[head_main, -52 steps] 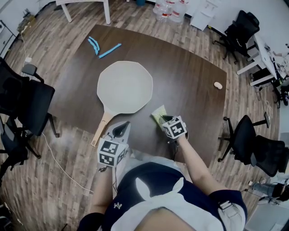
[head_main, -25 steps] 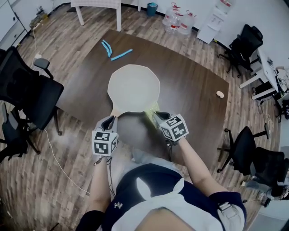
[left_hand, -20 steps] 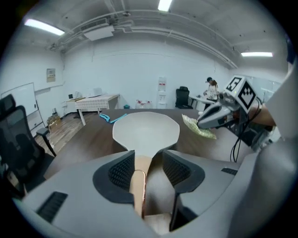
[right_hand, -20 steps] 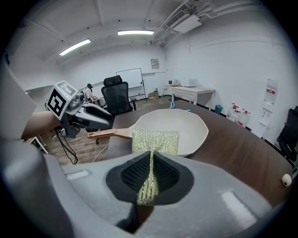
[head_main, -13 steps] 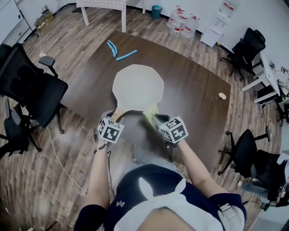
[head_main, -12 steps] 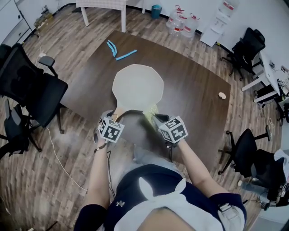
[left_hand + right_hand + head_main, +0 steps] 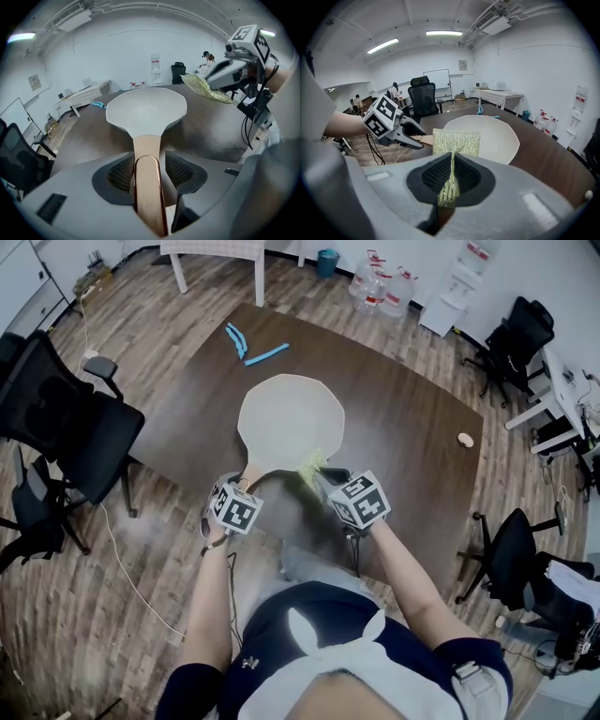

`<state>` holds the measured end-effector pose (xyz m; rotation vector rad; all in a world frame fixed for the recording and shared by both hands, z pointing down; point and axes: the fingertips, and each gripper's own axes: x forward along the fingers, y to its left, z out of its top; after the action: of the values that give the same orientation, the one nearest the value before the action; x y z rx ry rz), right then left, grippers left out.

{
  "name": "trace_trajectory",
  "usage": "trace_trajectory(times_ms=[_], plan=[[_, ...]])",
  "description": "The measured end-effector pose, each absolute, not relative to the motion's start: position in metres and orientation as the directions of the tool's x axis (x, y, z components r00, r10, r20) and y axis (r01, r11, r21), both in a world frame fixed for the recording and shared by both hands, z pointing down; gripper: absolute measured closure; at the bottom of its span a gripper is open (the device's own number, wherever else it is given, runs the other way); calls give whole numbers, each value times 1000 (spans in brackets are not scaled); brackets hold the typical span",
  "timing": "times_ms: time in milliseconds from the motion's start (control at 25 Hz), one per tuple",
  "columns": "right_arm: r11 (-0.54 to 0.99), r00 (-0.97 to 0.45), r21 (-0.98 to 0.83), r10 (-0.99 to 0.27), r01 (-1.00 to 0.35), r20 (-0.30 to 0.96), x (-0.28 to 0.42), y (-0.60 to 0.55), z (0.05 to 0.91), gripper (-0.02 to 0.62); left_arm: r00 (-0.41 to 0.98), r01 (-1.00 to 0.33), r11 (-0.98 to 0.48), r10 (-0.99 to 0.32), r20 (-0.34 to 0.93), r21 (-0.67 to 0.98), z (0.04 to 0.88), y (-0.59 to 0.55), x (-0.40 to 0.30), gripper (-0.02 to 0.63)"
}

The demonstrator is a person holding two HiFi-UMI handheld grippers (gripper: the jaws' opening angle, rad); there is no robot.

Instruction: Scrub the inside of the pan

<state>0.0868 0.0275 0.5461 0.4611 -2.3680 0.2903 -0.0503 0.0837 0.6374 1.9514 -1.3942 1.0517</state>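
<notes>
A pale, shallow pan (image 7: 291, 423) lies on the dark wooden table (image 7: 403, 427), its light wooden handle (image 7: 251, 474) pointing toward me. My left gripper (image 7: 234, 486) is at the handle's end. In the left gripper view the handle (image 7: 147, 173) runs between the spread jaws of my left gripper (image 7: 148, 168), with a thin gap showing at the right pad. My right gripper (image 7: 323, 479) is shut on a yellow-green scrubbing cloth (image 7: 455, 140) and hovers at the pan's near rim (image 7: 487, 133). The cloth (image 7: 309, 465) sticks out ahead of the jaws, above the rim.
Blue plastic pieces (image 7: 251, 341) lie at the table's far left. A small pale object (image 7: 466, 439) sits near the right edge. Black office chairs stand left (image 7: 66, 427) and right (image 7: 525, 559) of the table. Water bottles (image 7: 380, 287) stand on the floor beyond.
My left gripper has moved forward from the table's near edge to the pan handle and opened its jaws round it. The right gripper has carried the cloth closer to the pan's rim.
</notes>
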Motion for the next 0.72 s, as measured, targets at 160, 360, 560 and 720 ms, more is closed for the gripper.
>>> trace_trajectory(times_ms=[160,360,560,720], plan=[[924,-693,-68,-233,-377,682,72,13,545,580,181,-942,-335,-545,819,-15,637,84,-53,416],[933,-676,-74,-198,-351,709,56,-6,554,580,206,-943,-333,-563,800,8,634,83,-57,445],[951,-652,-88,-133,-295,747,36,-29,569,578,217,-935,-355,-552,805,9,634,77,-62,446],[960,-615,-110,-76,-258,785,23,-37,584,578,228,-929,-370,-547,806,11,634,76,-69,446]])
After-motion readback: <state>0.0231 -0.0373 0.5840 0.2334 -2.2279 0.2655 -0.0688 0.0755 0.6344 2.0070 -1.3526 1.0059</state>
